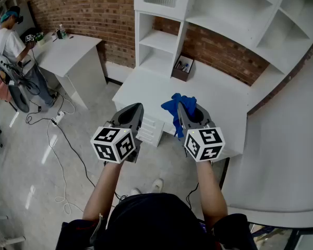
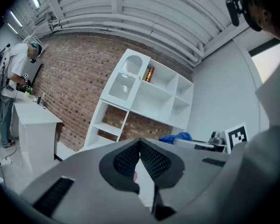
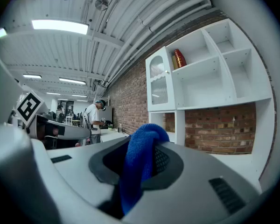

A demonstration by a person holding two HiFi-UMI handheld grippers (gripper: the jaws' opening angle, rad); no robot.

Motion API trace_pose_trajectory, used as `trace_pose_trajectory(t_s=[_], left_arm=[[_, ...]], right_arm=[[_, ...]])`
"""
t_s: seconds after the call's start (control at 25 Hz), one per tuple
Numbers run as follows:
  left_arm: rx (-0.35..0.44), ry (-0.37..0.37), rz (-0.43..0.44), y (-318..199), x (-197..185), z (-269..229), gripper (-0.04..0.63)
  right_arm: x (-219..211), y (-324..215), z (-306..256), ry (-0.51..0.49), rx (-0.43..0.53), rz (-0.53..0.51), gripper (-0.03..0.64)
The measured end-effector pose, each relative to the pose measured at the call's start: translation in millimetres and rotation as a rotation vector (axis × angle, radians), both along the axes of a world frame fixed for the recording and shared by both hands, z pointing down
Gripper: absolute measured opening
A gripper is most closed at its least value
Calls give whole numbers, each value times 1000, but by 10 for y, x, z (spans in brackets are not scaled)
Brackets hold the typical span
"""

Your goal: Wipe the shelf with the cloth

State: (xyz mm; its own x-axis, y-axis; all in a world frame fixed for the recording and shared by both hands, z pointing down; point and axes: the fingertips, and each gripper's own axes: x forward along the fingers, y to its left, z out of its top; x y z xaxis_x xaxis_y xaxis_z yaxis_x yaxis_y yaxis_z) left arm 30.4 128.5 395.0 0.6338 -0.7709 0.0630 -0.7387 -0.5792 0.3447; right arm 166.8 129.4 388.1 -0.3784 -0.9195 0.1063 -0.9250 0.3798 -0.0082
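A blue cloth (image 1: 176,110) is pinched in my right gripper (image 1: 186,108), which is shut on it; the same cloth (image 3: 139,169) bulges out between the jaws in the right gripper view. My left gripper (image 1: 134,111) is shut with nothing in it, its pads (image 2: 151,160) meeting at the tip. Both grippers hover over the near edge of the white desk (image 1: 219,103). Beyond them stands the white shelf unit (image 1: 214,14) against the brick wall. The shelf unit (image 2: 144,94) holds a dark bottle (image 2: 150,73), and in the right gripper view the shelf unit (image 3: 210,69) carries a red bottle (image 3: 179,58).
A dark box (image 1: 183,68) with small items sits on the desk by the shelf's lower compartment. A second white desk (image 1: 73,53) stands at the left, with a person (image 1: 10,46) working beside it. Cables (image 1: 62,155) trail across the floor. A white curved wall (image 1: 297,155) rises at right.
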Motion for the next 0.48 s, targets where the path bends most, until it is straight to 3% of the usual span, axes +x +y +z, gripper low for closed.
trace_pose_trajectory(t_s=[0.48], left_arm=[[-4, -5, -3, -132, 208, 88, 15]], right_arm=[[131, -147, 83, -18, 18, -16, 78]])
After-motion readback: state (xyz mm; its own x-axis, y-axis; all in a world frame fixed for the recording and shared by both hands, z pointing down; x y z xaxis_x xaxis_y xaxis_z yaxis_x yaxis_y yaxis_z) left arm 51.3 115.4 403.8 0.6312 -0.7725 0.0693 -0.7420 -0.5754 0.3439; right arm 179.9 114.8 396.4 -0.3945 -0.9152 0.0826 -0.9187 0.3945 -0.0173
